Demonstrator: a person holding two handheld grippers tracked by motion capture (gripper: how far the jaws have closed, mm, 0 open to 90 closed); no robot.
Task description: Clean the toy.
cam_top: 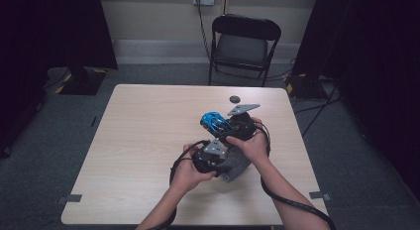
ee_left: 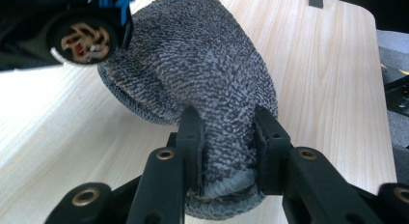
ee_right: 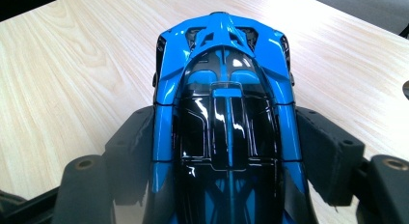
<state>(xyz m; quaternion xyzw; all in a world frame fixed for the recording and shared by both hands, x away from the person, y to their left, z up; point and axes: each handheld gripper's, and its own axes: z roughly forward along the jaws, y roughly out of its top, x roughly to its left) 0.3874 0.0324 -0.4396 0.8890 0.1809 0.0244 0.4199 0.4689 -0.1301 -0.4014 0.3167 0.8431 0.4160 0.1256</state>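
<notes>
A grey terry cloth (ee_left: pixel 202 64) lies bunched on the wooden table (ee_left: pixel 328 79), and my left gripper (ee_left: pixel 226 142) is shut on its near end, both black jaws pressing into the fabric. In the high view the cloth (cam_top: pixel 237 169) sits under the left gripper (cam_top: pixel 214 158), near the table's front right. A glossy blue and black toy car (ee_right: pixel 226 113) is clamped by its sides in my right gripper (ee_right: pixel 226 134), nose pointing away. The car (cam_top: pixel 215 122) is held just above the table, behind the cloth. One of its wheels (ee_left: pixel 82 38) hangs over the cloth's far end.
A small dark disc (cam_top: pixel 234 98) lies on the table (cam_top: pixel 143 141) behind the car. A black folding chair (cam_top: pixel 242 41) stands beyond the far edge. Cables trail from both grippers past the forearms.
</notes>
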